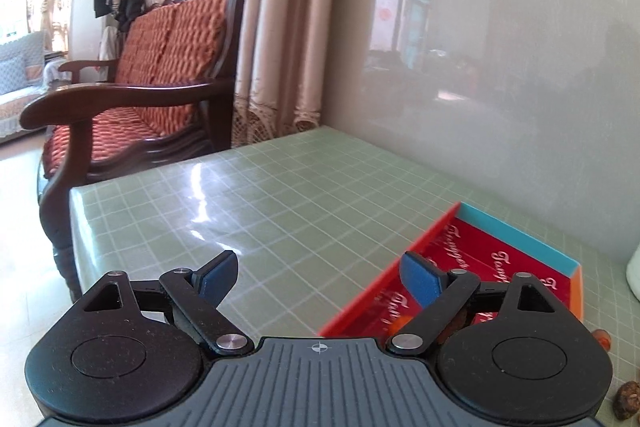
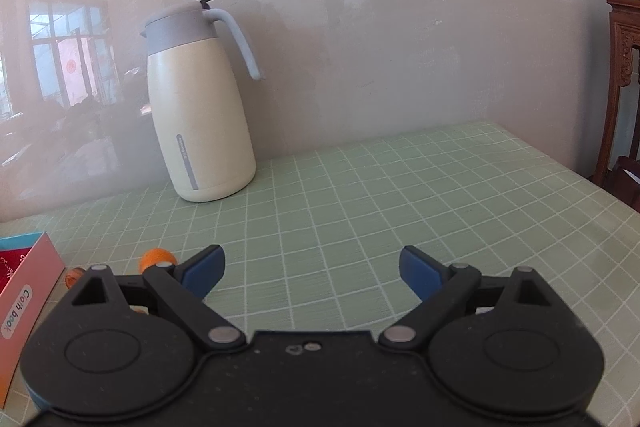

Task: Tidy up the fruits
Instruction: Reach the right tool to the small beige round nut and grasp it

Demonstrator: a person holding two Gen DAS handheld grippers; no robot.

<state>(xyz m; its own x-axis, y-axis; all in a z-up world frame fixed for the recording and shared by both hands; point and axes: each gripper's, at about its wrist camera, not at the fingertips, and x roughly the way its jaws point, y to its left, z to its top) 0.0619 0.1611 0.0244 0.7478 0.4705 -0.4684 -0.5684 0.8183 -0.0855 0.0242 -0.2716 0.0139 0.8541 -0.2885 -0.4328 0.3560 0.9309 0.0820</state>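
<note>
Both the left gripper (image 1: 318, 277) and right gripper (image 2: 312, 273) hang spread and empty (small fruits (image 2: 157, 255) lie beside the red box (image 1: 500, 259)); next grasp should center one fruit squarely

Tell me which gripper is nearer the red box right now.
Left. The left gripper hangs over the red box's near corner, jaws open. The right gripper sits off to the box's right, over bare tablecloth.

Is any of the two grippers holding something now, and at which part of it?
Nothing is held. The left gripper stands open with only the tablecloth between its fingers; the right gripper is open and empty too.
</note>
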